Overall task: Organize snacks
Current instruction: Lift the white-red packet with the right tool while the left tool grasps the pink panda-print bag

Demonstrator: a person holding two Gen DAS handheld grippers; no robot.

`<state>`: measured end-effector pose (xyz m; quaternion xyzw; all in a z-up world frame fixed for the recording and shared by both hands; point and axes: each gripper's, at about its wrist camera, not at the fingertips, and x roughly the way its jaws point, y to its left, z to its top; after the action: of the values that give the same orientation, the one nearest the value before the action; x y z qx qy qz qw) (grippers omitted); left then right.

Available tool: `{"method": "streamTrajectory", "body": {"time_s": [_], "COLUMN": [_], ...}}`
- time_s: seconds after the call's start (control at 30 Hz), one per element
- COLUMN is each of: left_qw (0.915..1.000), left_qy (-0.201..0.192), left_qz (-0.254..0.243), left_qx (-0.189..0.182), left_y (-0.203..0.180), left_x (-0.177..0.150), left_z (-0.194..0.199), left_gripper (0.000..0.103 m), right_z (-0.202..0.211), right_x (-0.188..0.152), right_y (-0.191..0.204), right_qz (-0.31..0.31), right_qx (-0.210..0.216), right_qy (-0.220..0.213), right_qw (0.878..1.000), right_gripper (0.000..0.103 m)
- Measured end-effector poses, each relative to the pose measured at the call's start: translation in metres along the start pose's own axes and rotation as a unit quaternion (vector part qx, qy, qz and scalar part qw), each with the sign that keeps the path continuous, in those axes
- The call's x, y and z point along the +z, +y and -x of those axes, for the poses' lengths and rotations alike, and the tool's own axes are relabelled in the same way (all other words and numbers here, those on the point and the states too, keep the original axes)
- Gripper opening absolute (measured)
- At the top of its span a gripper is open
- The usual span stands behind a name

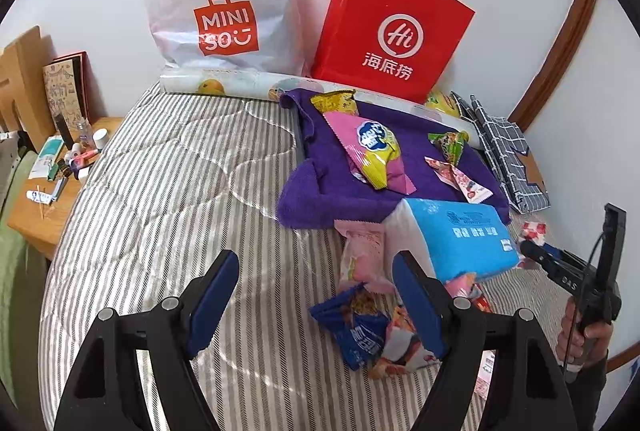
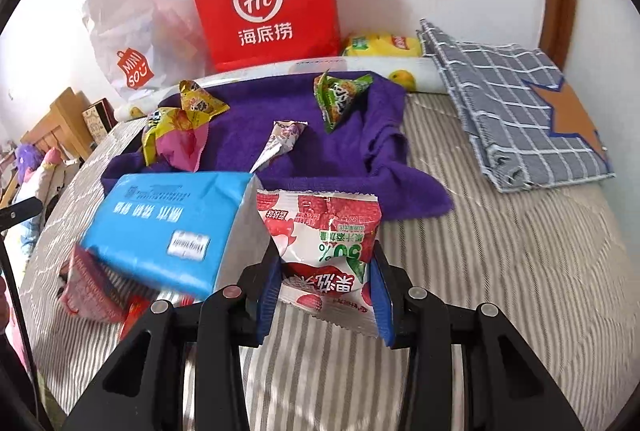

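My right gripper [image 2: 325, 255] is shut on a red-and-white snack packet [image 2: 320, 223], held just above the striped bed, in front of a purple towel [image 2: 248, 147]. Several snack packets lie on the towel, among them a pink-and-yellow one [image 1: 372, 147] and a green one [image 1: 448, 143]. A blue tissue pack [image 1: 460, 231] leans at the towel's near edge. My left gripper [image 1: 316, 263] is open over the bedding with nothing between its fingers. A pink packet [image 1: 362, 251] and a blue packet [image 1: 356, 331] lie by its right finger.
A red paper bag [image 1: 392, 31] and a white plastic bag [image 1: 224, 11] stand against the wall behind a printed roll [image 1: 224, 83]. A checked cloth [image 2: 516, 119] lies at the right. A cluttered wooden bedside table [image 1: 60, 183] stands at the left.
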<state>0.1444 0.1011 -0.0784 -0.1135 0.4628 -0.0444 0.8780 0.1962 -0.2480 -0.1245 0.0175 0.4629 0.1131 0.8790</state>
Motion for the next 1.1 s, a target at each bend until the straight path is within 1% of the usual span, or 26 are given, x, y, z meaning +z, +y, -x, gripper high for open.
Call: {"method": "streamTrajectory", "body": {"time_s": [0.13, 0.3, 0.5, 0.57, 0.63, 0.67, 0.7, 0.73, 0.83, 0.9, 0.97, 1.03, 1.1], "left_qw": [1.0000, 0.9999, 0.9993, 0.9987, 0.9973, 0.9959, 0.9951, 0.9945, 0.9933, 0.9925, 0.9915, 0.9902, 0.9898], "left_qy": [0.003, 0.010, 0.015, 0.017, 0.022, 0.024, 0.027, 0.030, 0.047, 0.057, 0.063, 0.059, 0.054], "left_qz": [-0.004, 0.001, -0.015, -0.023, -0.032, -0.045, -0.055, -0.067, -0.100, -0.105, -0.114, -0.125, -0.130], "left_qx": [0.005, -0.013, -0.030, -0.042, -0.063, -0.074, -0.078, -0.074, -0.035, -0.027, -0.006, 0.018, 0.020], "left_y": [-0.006, -0.009, -0.026, -0.034, -0.044, -0.052, -0.057, -0.064, -0.082, -0.086, -0.091, -0.095, -0.097], "left_x": [-0.009, -0.020, -0.030, -0.032, -0.035, -0.038, -0.041, -0.044, -0.054, -0.058, -0.061, -0.063, -0.063], "left_z": [0.003, 0.004, 0.000, -0.002, -0.005, -0.007, -0.008, -0.011, -0.026, -0.034, -0.043, -0.047, -0.045], "left_gripper": [0.078, 0.078, 0.078, 0.078, 0.078, 0.078, 0.080, 0.081, 0.082, 0.082, 0.082, 0.081, 0.078], "right_z": [0.022, 0.041, 0.041, 0.037, 0.033, 0.032, 0.031, 0.030, 0.030, 0.030, 0.030, 0.028, 0.027], "right_x": [-0.016, -0.037, -0.056, -0.061, -0.064, -0.065, -0.067, -0.069, -0.072, -0.074, -0.074, -0.073, -0.073], "right_y": [-0.001, 0.003, 0.006, 0.007, 0.009, 0.009, 0.010, 0.010, 0.011, 0.012, 0.012, 0.012, 0.012], "right_qz": [-0.002, 0.007, 0.005, 0.005, 0.006, 0.005, 0.004, 0.003, 0.004, 0.005, 0.001, 0.003, 0.008], "right_qx": [-0.007, -0.017, -0.013, -0.010, -0.012, -0.012, -0.012, -0.011, -0.015, -0.012, -0.009, -0.008, -0.012], "right_qy": [-0.003, 0.004, 0.015, 0.020, 0.024, 0.025, 0.026, 0.026, 0.024, 0.021, 0.019, 0.021, 0.025], "right_qw": [1.000, 1.000, 1.000, 1.000, 1.000, 1.000, 1.000, 1.000, 1.000, 1.000, 1.000, 1.000, 1.000], "right_gripper": [0.041, 0.041, 0.041, 0.041, 0.041, 0.041, 0.041, 0.041, 0.042, 0.042, 0.044, 0.046, 0.048]}}
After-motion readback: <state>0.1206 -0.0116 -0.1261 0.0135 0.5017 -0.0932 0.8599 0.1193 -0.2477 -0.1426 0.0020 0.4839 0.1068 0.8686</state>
